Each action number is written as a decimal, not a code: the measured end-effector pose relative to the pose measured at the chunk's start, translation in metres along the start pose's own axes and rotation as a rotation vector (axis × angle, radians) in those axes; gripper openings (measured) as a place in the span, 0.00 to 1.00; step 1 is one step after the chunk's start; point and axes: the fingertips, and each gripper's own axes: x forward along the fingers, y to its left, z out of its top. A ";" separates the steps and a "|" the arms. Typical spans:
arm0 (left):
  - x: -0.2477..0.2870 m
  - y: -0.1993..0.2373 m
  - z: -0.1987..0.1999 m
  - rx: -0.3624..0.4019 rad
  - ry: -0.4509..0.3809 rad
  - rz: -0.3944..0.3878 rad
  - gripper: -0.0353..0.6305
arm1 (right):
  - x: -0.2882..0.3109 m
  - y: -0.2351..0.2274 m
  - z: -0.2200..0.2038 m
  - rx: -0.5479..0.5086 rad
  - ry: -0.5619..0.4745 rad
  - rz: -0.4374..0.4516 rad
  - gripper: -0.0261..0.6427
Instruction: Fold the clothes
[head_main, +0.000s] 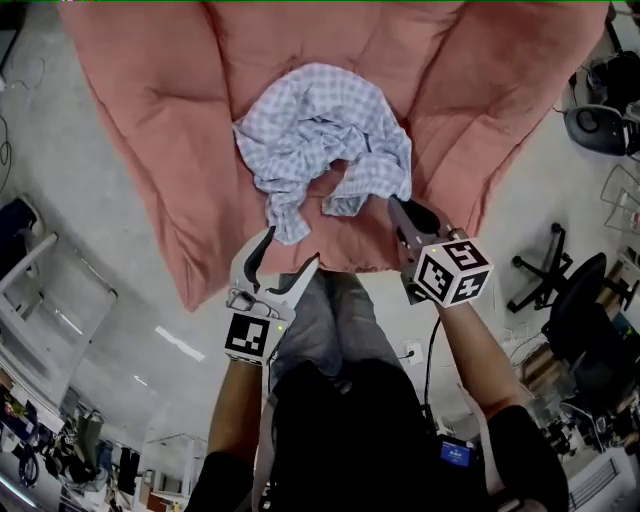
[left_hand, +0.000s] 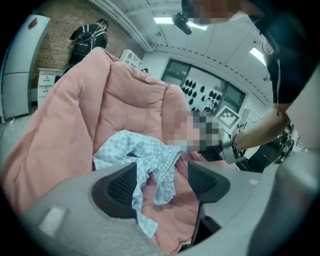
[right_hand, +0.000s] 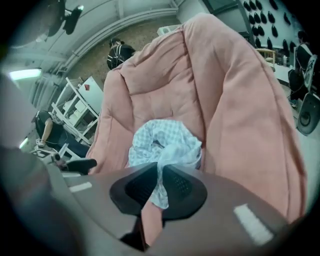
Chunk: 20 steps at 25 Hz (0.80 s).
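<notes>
A crumpled light-blue checked garment (head_main: 322, 140) lies on the seat of a big pink padded chair (head_main: 150, 110). My right gripper (head_main: 397, 212) is shut on the garment's near right edge; in the right gripper view the cloth (right_hand: 161, 172) is pinched between its pads and bunches up from the seat. My left gripper (head_main: 287, 258) stands open just short of the garment's hanging left corner (head_main: 287, 222). In the left gripper view that corner (left_hand: 145, 200) dangles between the open pads without being pressed.
The chair's thick arms (head_main: 510, 90) rise on both sides of the seat. Office chairs (head_main: 575, 300) stand on the floor at the right, white furniture (head_main: 40, 290) at the left. The person's legs (head_main: 325, 320) are right at the chair's front edge.
</notes>
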 end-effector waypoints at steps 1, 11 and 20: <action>0.007 -0.007 -0.003 0.010 0.009 -0.017 0.55 | -0.009 -0.006 0.007 0.005 -0.017 0.001 0.10; 0.112 -0.045 -0.052 0.242 0.177 -0.170 0.52 | -0.073 -0.044 0.040 0.098 -0.130 0.012 0.10; 0.153 -0.062 -0.112 0.395 0.365 -0.303 0.42 | -0.079 -0.064 0.043 0.163 -0.185 -0.004 0.10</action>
